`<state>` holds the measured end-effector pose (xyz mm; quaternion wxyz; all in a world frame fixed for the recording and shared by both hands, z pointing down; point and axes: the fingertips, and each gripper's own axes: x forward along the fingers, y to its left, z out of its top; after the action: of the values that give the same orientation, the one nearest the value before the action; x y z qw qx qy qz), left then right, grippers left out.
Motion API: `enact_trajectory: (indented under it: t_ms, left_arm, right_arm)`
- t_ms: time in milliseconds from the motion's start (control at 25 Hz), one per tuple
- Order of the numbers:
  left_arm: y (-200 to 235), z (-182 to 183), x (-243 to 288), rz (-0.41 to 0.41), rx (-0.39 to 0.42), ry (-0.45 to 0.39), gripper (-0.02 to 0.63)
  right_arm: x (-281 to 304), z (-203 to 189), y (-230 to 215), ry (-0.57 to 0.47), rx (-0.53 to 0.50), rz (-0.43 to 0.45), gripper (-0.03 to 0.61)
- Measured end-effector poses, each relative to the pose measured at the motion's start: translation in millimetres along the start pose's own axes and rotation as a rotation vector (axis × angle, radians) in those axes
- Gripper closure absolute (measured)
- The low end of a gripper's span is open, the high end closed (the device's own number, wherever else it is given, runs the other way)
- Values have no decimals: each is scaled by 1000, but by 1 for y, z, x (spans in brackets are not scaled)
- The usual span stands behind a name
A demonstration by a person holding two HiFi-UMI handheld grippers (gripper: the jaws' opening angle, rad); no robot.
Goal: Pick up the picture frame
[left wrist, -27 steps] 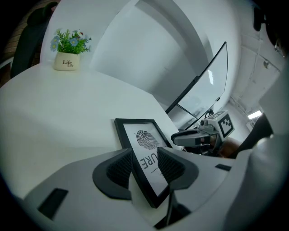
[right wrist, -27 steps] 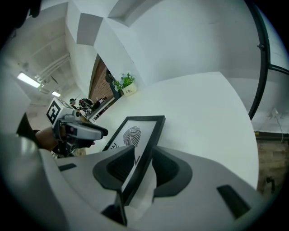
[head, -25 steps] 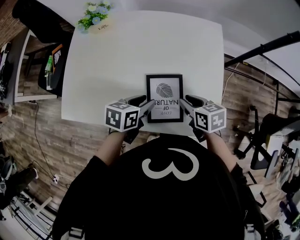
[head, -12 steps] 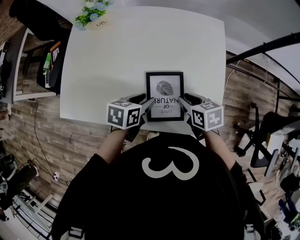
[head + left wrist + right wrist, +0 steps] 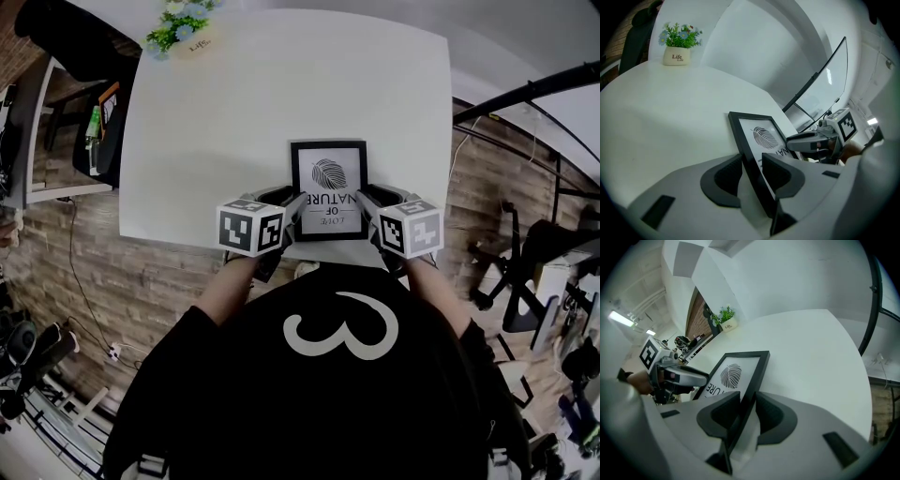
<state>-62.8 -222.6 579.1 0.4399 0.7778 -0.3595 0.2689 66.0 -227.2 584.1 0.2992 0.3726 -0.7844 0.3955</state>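
A person's black shirt [image 5: 337,375] with a white looped mark fills the bottom of the head view. Above it sit two white cubes printed with black square markers, one [image 5: 250,228] left of centre and one [image 5: 410,228] right of centre, one on each claw.

The left claw [image 5: 751,172], smooth grey plastic with dark ribbed pads, is closing, with the frame's left edge in the gap between its pads. The right claw [image 5: 745,414], of the same build, stands narrow with the frame's right edge in its gap.

The single picture frame [image 5: 328,187] is a thin black rectangle around a white print of a dark leaf and lettering. It lies at the near edge of the counter [image 5: 281,94], centre of the head view, between the two claws.

The counter is a smooth, matte white slab with rounded corners. At its far corner, upper left, stands one small cream pot [image 5: 192,42] of green leaves and pale blue flowers.
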Motion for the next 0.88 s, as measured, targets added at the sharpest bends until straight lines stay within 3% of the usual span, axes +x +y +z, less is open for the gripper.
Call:
enact_trajectory:
  t_ms: [120, 400, 880]
  left_arm:
    - [4, -1, 0, 35, 18, 2, 497]
    - [2, -2, 0, 60, 47, -17, 500]
    - [2, -3, 2, 76, 50, -18, 501]
  right_arm:
    - [1, 0, 0, -8, 16, -1, 463]
    - [-1, 0, 1, -22, 6, -25, 463]
    - [0, -1, 1, -13, -32, 10, 463]
